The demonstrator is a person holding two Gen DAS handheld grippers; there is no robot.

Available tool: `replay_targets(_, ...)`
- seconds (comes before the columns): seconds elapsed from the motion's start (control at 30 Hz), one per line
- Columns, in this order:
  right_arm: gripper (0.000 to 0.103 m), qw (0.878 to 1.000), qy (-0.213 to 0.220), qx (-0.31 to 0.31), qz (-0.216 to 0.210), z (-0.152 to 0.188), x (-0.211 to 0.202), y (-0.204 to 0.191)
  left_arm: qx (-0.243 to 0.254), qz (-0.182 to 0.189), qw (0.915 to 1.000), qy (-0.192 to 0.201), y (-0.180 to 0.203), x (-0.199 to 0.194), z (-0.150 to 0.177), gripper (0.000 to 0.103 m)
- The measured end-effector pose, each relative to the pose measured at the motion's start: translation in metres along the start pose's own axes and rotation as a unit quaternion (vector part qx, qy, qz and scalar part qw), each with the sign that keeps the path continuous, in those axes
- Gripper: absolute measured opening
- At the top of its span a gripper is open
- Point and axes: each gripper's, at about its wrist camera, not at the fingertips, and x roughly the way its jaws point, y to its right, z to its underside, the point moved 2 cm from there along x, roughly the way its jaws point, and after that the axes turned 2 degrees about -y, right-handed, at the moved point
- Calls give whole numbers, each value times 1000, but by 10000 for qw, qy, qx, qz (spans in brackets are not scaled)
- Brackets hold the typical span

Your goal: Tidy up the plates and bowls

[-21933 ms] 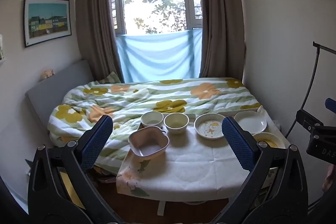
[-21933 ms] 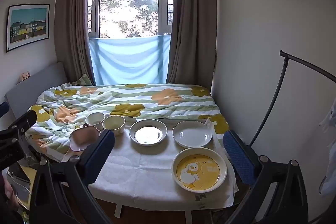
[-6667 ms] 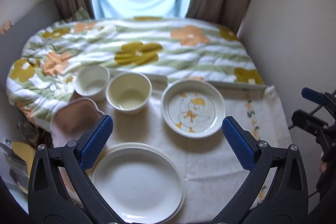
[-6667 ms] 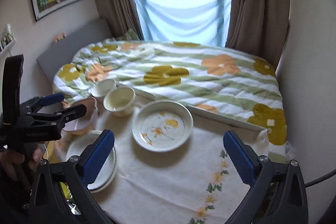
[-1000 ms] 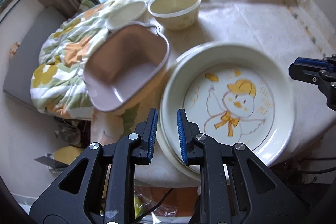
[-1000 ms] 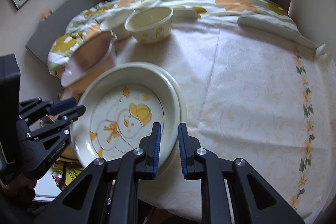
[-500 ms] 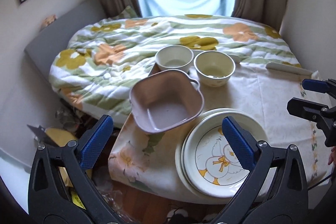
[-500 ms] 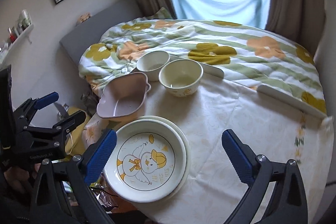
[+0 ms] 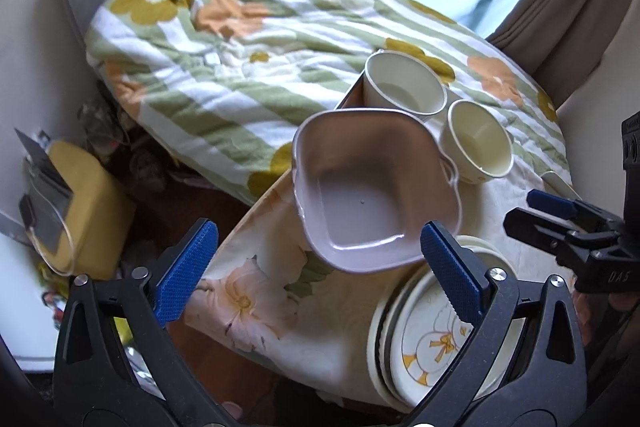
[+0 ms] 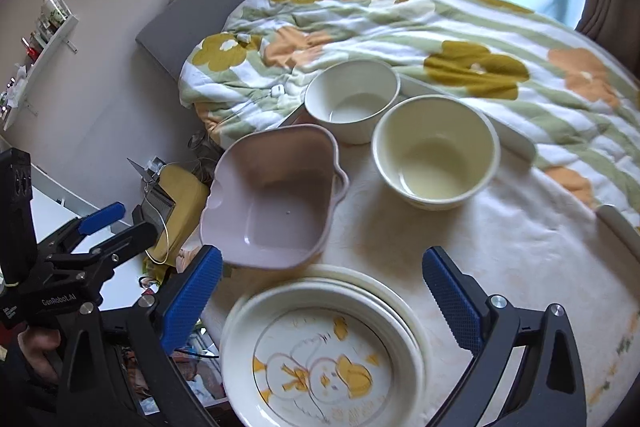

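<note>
A duck plate (image 10: pixel 320 359) lies on top of a stack of white plates at the table's near edge, also low in the left wrist view as the duck plate (image 9: pixel 432 347). Behind it sit a pink square dish (image 10: pixel 276 199), a white bowl (image 10: pixel 352 99) and a cream bowl (image 10: pixel 436 151). My right gripper (image 10: pixel 322 291) hovers over the stack, jaws wide and closing slightly, pads touching nothing. My left gripper (image 9: pixel 320 267) hangs before the pink dish (image 9: pixel 372 195), likewise wide, closing a little, gripping nothing.
The table (image 10: pixel 540 247) wears a pale flowered cloth and butts against a bed with a flower quilt (image 9: pixel 240 47). A yellow box (image 9: pixel 80 195) and clutter lie on the floor to the left. A wall shelf (image 10: pixel 44 39) hangs at far left.
Both grippers have let go of the duck plate's rim and opened wide. They have drawn back and swung left; the plate now rests on the stack.
</note>
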Motion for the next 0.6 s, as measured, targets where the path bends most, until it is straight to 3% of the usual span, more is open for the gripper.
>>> replay_targets(0.07,88,9999,-170,-11,28,-8,18,-1,-94,74,9996,-252,-6,23,-6,87)
replay_targets(0.13,71,9994,-349,68,9,-15,35,2,-110,122,9987,-475,-10,45,-11,77)
replay_targets(0.3,55,9977,-645,224,18,-22,68,8,-22,186,9961,-868,-11,85,-21,50)
replay_targets(0.4,40,9970,-731,250,65,-25,81,9,7,218,9948,-995,-11,99,-22,43)
replay_targets(0.43,31,9970,-736,239,63,-25,85,9,17,230,9945,-1017,-11,102,-23,38)
replay_targets(0.5,28,9966,-774,241,119,-27,90,9,69,251,9941,-1052,-10,107,-24,23)
replay_targets(0.6,18,9967,-770,206,138,-28,93,9,115,269,9940,-1057,-10,110,-25,17)
